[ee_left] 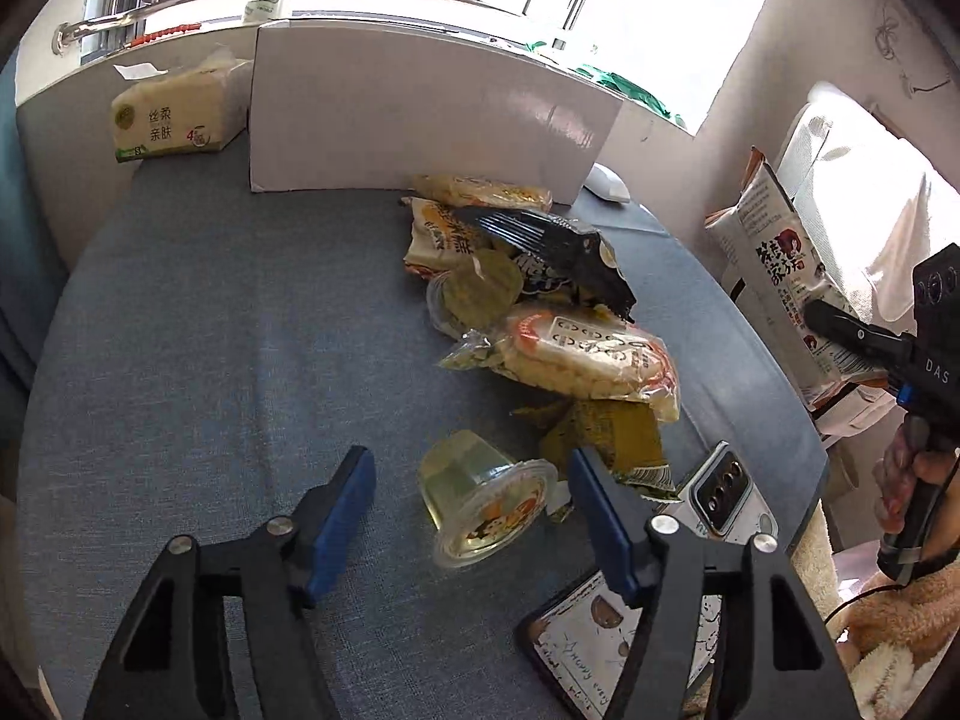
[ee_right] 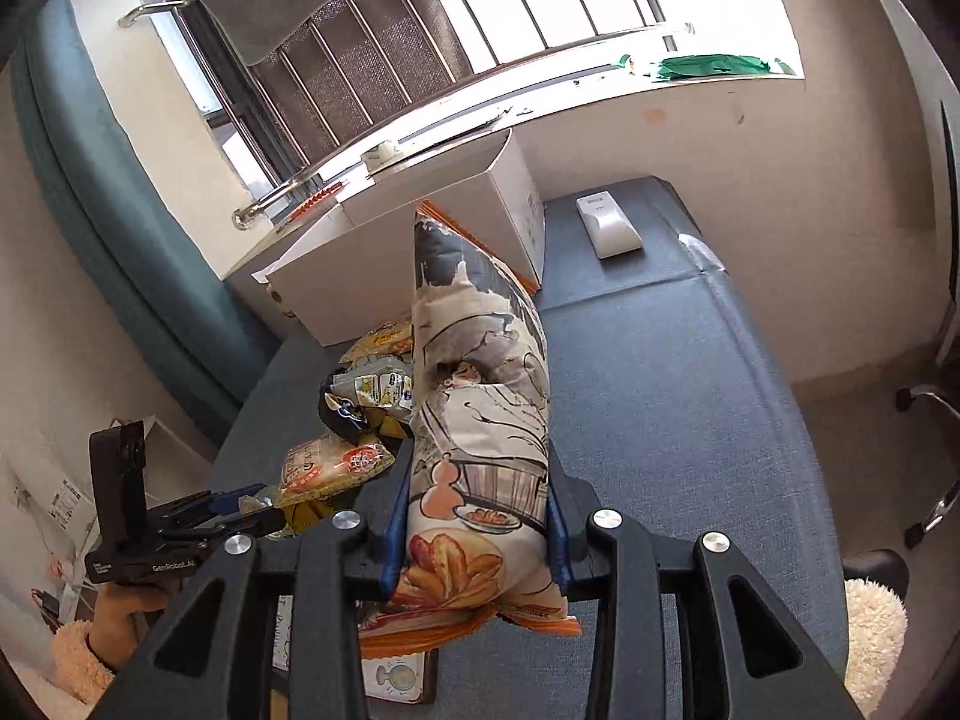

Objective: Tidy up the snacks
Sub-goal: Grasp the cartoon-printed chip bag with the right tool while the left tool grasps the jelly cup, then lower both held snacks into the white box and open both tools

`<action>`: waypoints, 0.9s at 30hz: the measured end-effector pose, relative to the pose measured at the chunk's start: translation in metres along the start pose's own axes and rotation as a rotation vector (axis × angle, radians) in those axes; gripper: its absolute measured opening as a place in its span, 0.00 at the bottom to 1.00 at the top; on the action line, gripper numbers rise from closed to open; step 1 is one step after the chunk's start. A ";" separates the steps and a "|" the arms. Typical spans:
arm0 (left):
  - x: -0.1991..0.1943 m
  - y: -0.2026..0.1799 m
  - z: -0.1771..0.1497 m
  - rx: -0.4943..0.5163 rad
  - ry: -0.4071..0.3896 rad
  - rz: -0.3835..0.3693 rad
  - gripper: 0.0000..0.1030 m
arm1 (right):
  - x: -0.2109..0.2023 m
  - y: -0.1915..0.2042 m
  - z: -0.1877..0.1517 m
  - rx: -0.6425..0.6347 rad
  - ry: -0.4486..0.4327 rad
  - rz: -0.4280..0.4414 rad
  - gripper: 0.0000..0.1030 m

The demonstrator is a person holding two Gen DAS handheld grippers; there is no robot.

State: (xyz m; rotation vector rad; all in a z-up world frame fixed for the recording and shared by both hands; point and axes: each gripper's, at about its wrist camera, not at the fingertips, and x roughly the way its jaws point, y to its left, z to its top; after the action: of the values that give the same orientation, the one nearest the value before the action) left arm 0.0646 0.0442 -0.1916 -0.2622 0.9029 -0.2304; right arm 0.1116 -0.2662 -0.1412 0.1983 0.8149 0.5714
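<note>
Your right gripper [ee_right: 477, 525] pinches a large snack bag [ee_right: 480, 420] and holds it above the blue table [ee_right: 660, 390]. Your left gripper [ee_left: 468, 498] is spread wide around a jelly cup [ee_left: 486, 498] lying beside the snack pile [ee_left: 540, 312], in front of the white box [ee_left: 420, 114].

white box [ee_left: 420, 114] interior hidden, notebook [ee_left: 591, 642] cut off by left gripper [ee_left: 471, 468], pile's lower packets [ee_left: 606, 426] buried
</note>
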 end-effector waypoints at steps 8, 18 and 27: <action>-0.014 0.008 -0.003 -0.051 -0.042 -0.027 0.48 | 0.000 0.003 0.000 -0.007 0.001 0.016 0.39; -0.070 0.014 0.058 -0.048 -0.250 -0.044 0.48 | 0.013 0.029 0.035 -0.035 -0.015 0.105 0.39; -0.078 0.023 0.193 -0.032 -0.397 -0.068 0.48 | 0.061 0.071 0.148 -0.051 -0.041 0.180 0.39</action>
State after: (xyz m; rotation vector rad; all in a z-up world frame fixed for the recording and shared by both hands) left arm 0.1742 0.1140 -0.0272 -0.3545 0.5049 -0.2173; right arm 0.2251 -0.1666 -0.0524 0.2370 0.7462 0.7544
